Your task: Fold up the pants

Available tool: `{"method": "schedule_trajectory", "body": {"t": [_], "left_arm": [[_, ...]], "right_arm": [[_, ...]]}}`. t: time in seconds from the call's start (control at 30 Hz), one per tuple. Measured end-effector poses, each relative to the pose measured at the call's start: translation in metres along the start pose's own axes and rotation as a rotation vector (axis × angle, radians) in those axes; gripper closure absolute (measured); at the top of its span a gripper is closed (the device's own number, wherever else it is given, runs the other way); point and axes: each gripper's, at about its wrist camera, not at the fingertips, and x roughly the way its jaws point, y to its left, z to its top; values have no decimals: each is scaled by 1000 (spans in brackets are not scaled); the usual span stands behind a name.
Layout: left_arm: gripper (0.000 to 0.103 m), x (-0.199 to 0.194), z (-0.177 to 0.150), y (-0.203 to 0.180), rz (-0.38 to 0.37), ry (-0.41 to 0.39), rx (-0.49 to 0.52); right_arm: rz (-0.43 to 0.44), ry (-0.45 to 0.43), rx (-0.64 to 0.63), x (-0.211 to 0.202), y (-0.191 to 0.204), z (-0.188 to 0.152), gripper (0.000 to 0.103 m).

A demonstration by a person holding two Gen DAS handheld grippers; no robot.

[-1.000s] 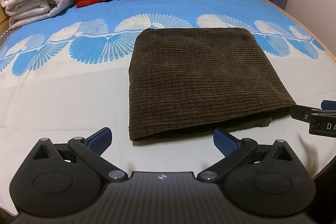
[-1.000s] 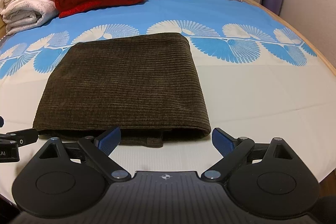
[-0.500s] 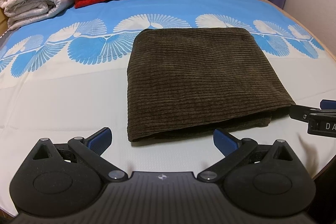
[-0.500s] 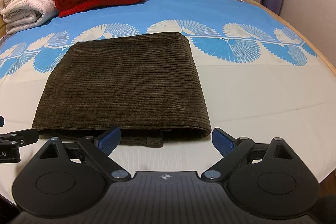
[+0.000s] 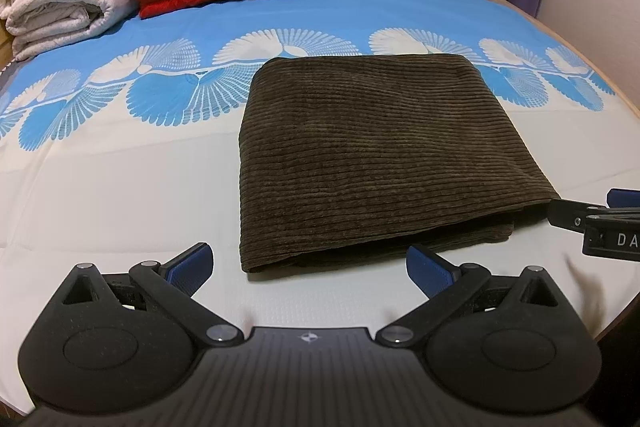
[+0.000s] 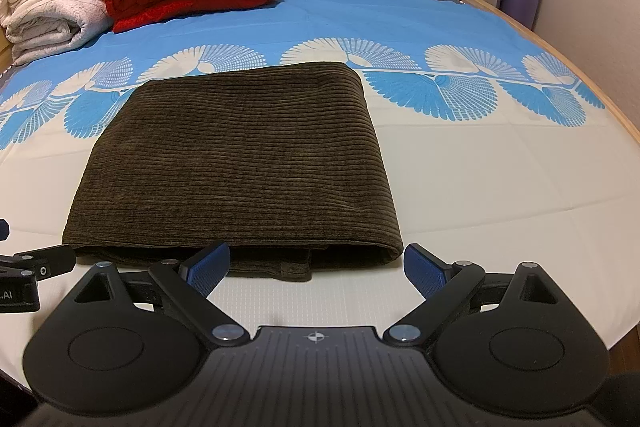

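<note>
On the bed (image 5: 120, 195), just ahead of my wide-spread, empty left fingers (image 5: 306, 263) and right fingers (image 6: 318, 267), the folded pants (image 5: 384, 155) lay flat, and I judged any careless nudge at their loose near edge could spill the layers apart.

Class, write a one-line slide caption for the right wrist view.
Folded brown corduroy pants lie flat on the bed; open right tool faces their near edge.
</note>
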Motion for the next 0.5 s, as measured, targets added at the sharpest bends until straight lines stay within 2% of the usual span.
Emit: {"method": "schedule_trajectory", "body": {"t": [0.5], "left_arm": [[0, 0, 0, -1, -6, -2, 11]], "right_arm": [[0, 0, 0, 0, 0, 0, 9]]}}
